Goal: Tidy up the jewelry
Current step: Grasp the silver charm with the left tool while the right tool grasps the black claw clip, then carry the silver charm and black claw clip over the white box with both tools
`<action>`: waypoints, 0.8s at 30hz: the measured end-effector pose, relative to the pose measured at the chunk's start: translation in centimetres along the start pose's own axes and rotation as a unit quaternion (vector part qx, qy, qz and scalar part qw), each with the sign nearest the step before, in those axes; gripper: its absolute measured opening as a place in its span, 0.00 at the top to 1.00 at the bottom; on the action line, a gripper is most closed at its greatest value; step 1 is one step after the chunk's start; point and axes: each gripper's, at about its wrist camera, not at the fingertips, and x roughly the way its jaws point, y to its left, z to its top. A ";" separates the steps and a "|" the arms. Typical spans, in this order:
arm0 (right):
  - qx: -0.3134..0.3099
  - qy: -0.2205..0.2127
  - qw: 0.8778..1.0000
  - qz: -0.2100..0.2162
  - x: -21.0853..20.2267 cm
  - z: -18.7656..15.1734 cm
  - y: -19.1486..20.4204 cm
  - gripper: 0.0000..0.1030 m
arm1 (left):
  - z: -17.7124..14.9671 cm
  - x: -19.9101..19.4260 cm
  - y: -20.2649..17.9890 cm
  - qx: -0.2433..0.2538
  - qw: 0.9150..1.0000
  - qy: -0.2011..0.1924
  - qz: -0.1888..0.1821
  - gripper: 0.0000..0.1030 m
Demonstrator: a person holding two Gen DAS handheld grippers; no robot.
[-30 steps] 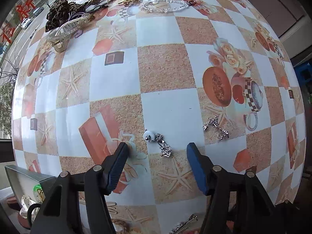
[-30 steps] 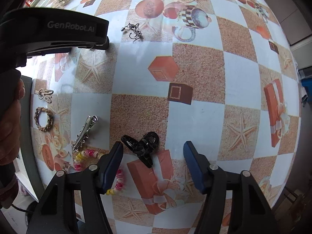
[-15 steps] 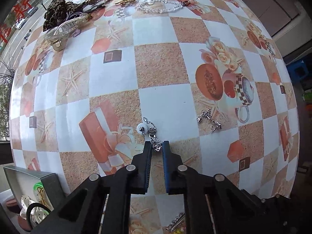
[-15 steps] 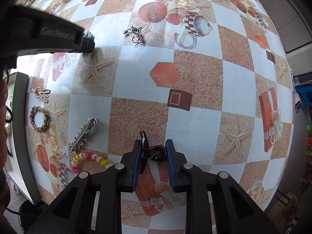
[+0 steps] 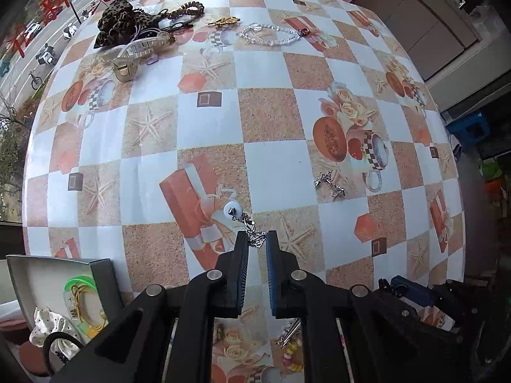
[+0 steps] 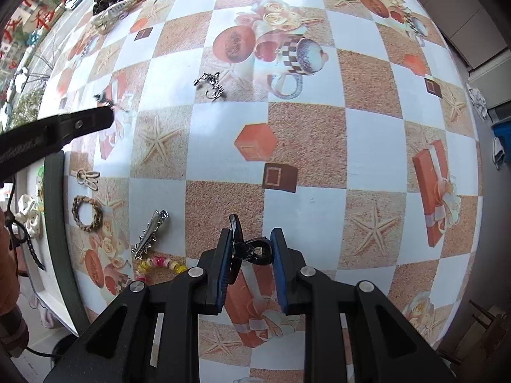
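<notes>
Your left gripper (image 5: 257, 242) is clamped on the tail of a silver drop earring (image 5: 245, 220); the blue ribbed pads pinch its filigree end, and its chain runs up to a round white bead that hangs just above the cloth. Your right gripper (image 6: 250, 246) has just closed; its pads press both sides of a small black claw clip (image 6: 252, 247), glossy plastic with curved teeth, one flat lever sticking up past the left pad.

Beyond your left fingers a second silver earring (image 5: 329, 183) lies on the tablecloth (image 5: 271, 115), a smooth oilcloth printed in white and sandy squares with starfish, gift boxes, roses and cups; at the far edge lie a clear beaded bracelet (image 5: 271, 35), a translucent claw clip (image 5: 137, 52), a leopard-print scrunchie (image 5: 119, 20) and a braided brown hair tie (image 5: 188, 9).

Left of your right fingers lie a spiked metal hair clip (image 6: 148, 236), a coil of pink and yellow beads (image 6: 159, 263) and a woven brown ring (image 6: 87, 214), all apart from one another; past them, a grey-walled box (image 5: 102, 282) at the table's near left corner holds a green bangle (image 5: 80, 284) and a white dotted scrunchie (image 5: 52, 325).
</notes>
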 end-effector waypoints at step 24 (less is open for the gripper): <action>-0.032 -0.011 0.999 0.024 -5.8 1.9 -2.1 0.75 | -7.3 -9.4 10.2 -0.092 0.994 -0.055 -0.016 0.86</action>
